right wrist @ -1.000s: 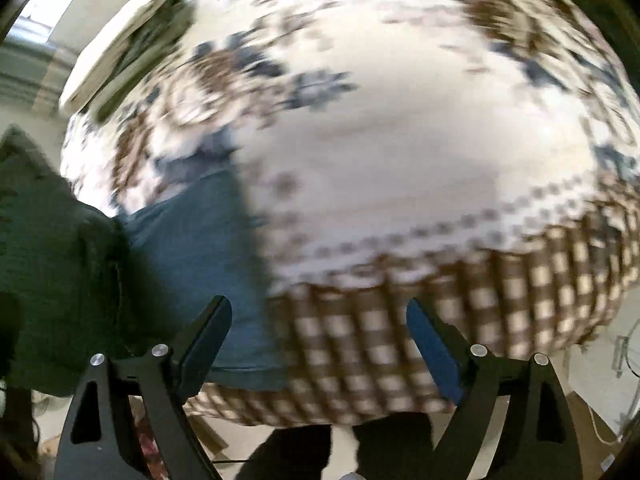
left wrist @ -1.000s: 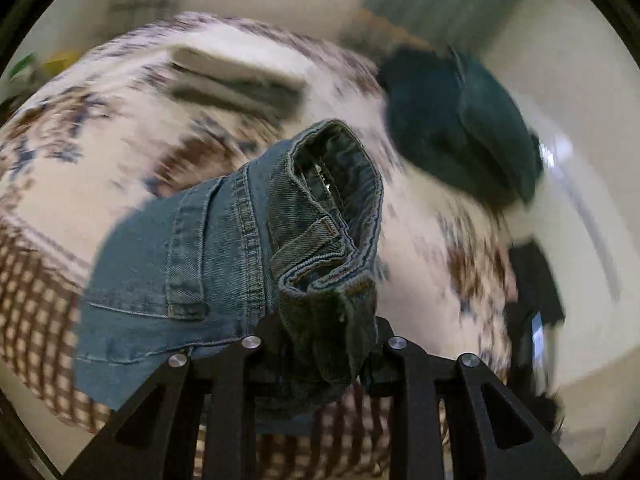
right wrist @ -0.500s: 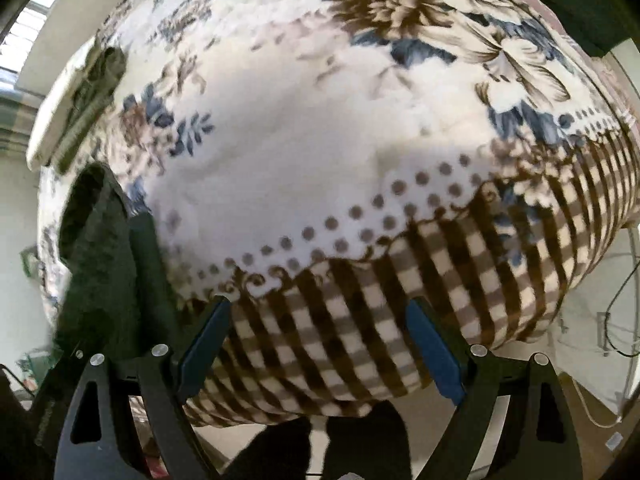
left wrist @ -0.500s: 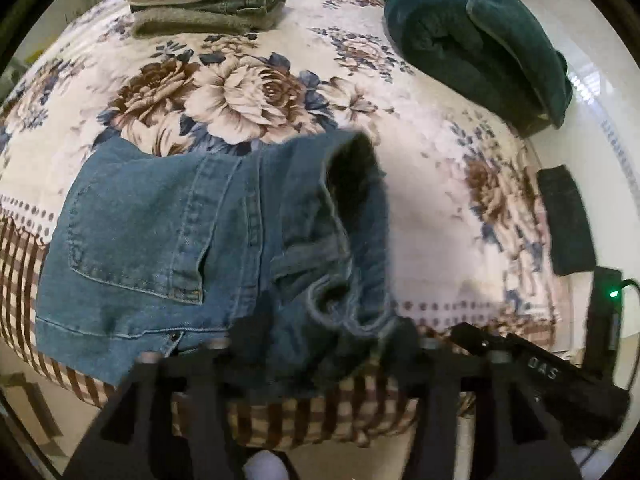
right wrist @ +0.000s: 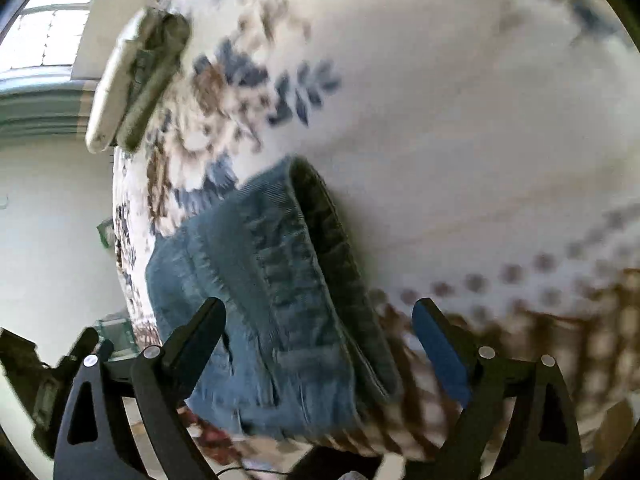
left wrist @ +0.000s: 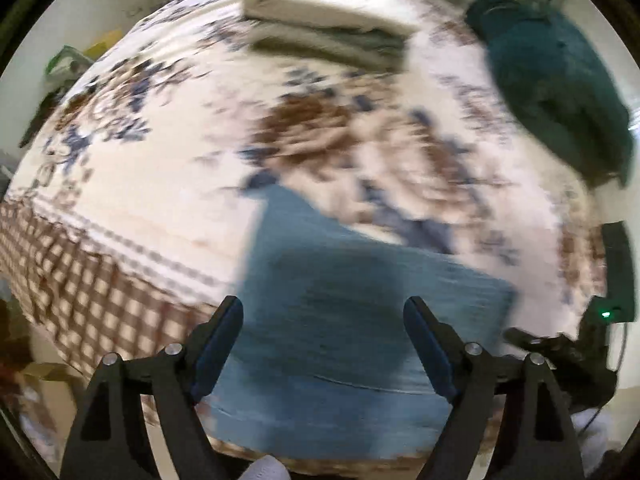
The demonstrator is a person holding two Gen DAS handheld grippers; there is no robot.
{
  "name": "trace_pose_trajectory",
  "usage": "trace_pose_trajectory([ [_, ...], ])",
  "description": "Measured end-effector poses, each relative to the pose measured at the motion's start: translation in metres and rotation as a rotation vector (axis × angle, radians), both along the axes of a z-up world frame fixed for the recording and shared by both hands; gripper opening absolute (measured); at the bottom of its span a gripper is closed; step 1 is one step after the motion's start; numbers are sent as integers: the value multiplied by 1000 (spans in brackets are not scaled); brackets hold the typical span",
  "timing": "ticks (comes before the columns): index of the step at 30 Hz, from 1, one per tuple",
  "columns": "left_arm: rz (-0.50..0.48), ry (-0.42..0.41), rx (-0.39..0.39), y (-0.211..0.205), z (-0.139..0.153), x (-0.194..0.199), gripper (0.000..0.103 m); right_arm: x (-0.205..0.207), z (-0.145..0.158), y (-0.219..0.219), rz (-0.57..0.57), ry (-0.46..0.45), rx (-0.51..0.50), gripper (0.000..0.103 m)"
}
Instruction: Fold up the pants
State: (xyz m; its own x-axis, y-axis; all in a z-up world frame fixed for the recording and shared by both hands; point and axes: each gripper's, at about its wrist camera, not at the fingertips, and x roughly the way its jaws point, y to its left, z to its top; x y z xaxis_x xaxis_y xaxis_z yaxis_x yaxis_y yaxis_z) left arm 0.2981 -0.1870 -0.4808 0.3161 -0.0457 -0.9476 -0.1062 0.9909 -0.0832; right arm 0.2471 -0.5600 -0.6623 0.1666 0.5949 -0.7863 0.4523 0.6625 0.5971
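Note:
Folded blue denim pants (left wrist: 344,312) lie near the front edge of the floral bed cover (left wrist: 160,184). My left gripper (left wrist: 324,320) is open and empty, just above the near part of the pants. In the right wrist view the pants (right wrist: 276,296) show their thick folded edge and waistband, hanging partly over the bed's edge. My right gripper (right wrist: 318,320) is open and empty, its jaws spread to either side of that folded edge. Both views are blurred by motion.
A stack of folded pale and olive clothes (left wrist: 328,32) lies at the far side of the bed, also in the right wrist view (right wrist: 136,80). A dark green garment (left wrist: 560,84) lies at the far right. A black device with a green light (left wrist: 604,312) sits at the right edge.
My left gripper has let go of the denim waistband and opened; the pants now lie flat on the bed. My right gripper, still open, has swung over to the pants' folded edge.

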Motion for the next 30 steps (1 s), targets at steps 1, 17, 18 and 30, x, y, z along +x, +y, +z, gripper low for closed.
trace_pose_trajectory([
  [1, 2, 23, 22, 12, -10, 7, 81, 3, -13, 4, -1, 23, 14, 96],
  [17, -15, 131, -38, 32, -61, 50, 81, -13, 38, 15, -64, -23, -249, 13],
  [18, -21, 128, -41, 29, -63, 55, 81, -16, 31, 11, -87, -7, -233, 13],
  [30, -14, 156, -140, 51, -81, 73, 100, -22, 6, -10, -145, 95, -133, 45],
])
